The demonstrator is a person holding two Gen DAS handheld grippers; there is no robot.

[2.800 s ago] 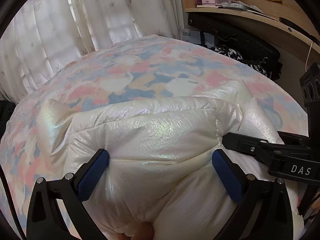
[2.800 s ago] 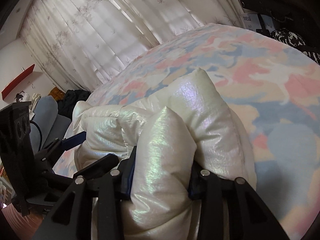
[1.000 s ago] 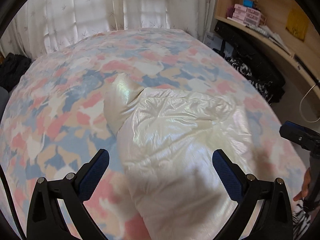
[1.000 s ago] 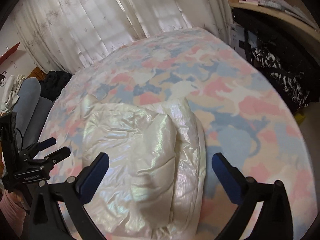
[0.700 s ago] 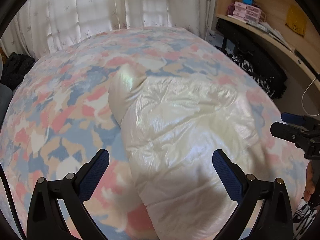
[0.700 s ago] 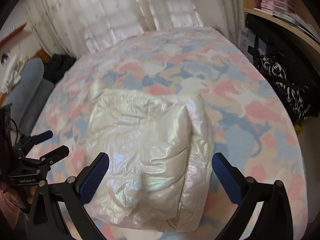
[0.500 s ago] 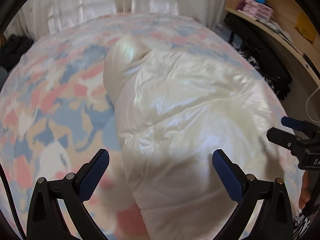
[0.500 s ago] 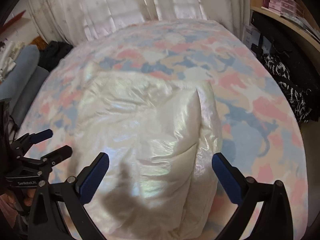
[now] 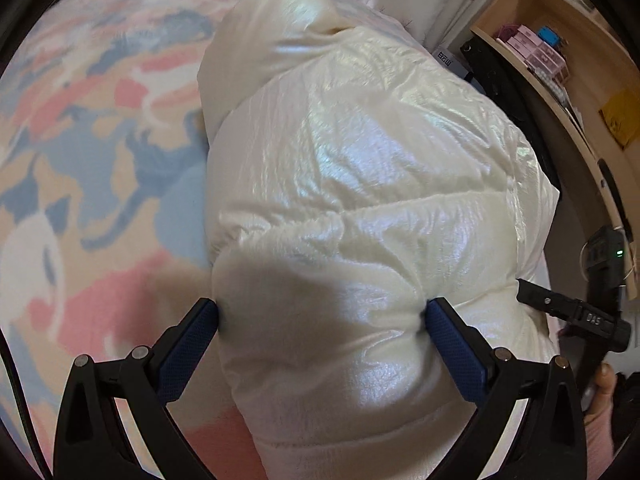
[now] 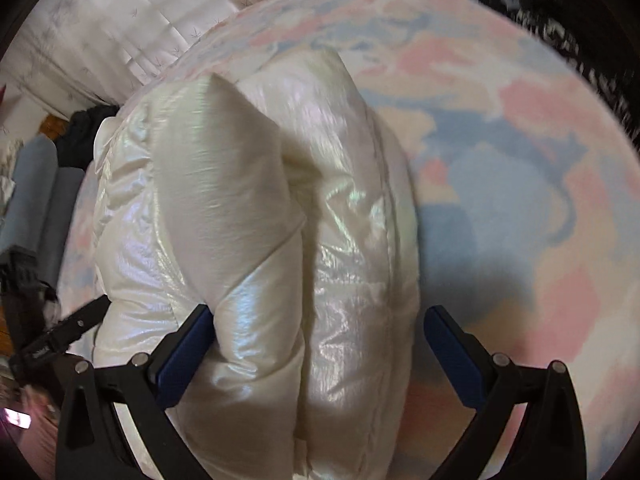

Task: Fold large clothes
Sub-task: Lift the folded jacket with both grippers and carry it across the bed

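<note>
Pearly white puffer jacket [image 9: 360, 184] lies bundled on the patterned bedspread [image 9: 88, 152], filling the centre of both wrist views; it already looks folded into a thick stack, so my read is that the grippers are set at its near end either to press the bulk flat or to take hold for one more fold. Left gripper [image 9: 322, 320] — jaws spread wide, blue pads [image 9: 192, 344] pressed against the two flanks of the near end, padding bulging between them; straddling, not pinching. Right gripper [image 10: 316, 320] likewise wide open: its left pad touches a puffed fold at lower left of the frame, while the right pad stands just off the jacket's edge over bare bedspread, so nothing is held. Each tool points forward and down along the garment from the near edge of the bed. In the left view the right gripper shows at the right edge of the frame, with part of a hand [image 9: 600, 392] below it. Shelf with small boxes [image 9: 536, 52] at upper right — clear of the work. Slippery shell and springy fill likely to push back when released.
</note>
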